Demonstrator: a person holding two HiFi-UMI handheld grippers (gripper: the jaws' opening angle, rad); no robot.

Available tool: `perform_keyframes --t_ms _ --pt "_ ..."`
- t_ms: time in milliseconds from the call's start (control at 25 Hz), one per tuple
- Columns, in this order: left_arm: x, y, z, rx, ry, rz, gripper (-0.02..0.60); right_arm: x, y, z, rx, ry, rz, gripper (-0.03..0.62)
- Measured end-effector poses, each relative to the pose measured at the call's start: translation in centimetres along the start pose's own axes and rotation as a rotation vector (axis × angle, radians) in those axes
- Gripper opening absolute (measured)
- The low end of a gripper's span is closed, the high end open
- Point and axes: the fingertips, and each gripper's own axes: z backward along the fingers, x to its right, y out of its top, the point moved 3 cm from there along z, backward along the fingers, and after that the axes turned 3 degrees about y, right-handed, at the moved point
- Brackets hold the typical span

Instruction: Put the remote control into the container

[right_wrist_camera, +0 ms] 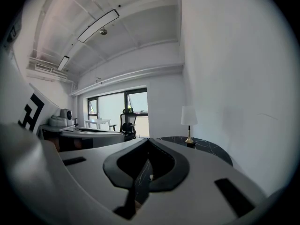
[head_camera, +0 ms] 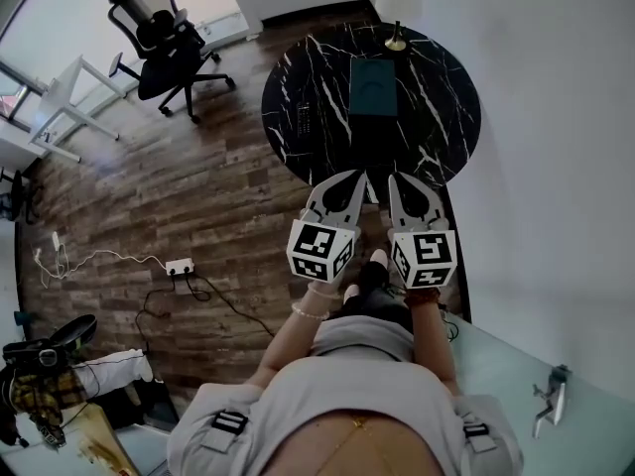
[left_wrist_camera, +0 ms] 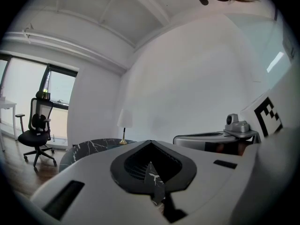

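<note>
A round black marble table (head_camera: pixel 437 117) stands ahead of me. On it lies a dark teal rectangular container (head_camera: pixel 373 85). To the container's left a slim dark thing (head_camera: pixel 306 122), probably the remote control, lies flat on the marble and is hard to make out. My left gripper (head_camera: pixel 359 175) and right gripper (head_camera: pixel 394 178) hang side by side over the table's near edge, short of both things. Both are shut with nothing between the jaws. In the gripper views the left gripper (left_wrist_camera: pixel 150 142) and right gripper (right_wrist_camera: pixel 147 140) hide the container and the remote.
A small lamp (head_camera: pixel 395 40) with a brass foot stands at the table's far edge, near the white wall on the right. A black office chair (head_camera: pixel 169 53) and a white desk (head_camera: pixel 60 97) stand far left. A power strip (head_camera: pixel 180 266) with cables lies on the wooden floor.
</note>
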Motion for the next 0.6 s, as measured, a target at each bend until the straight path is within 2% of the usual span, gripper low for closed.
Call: perform_keyframes --t_ms 600 --pt "-1.9 1.5 -6.5 -0.017 0.072 -0.002 0.002 4.9 1.9 -5.7 -0.002 0.079 0.004 0.011"
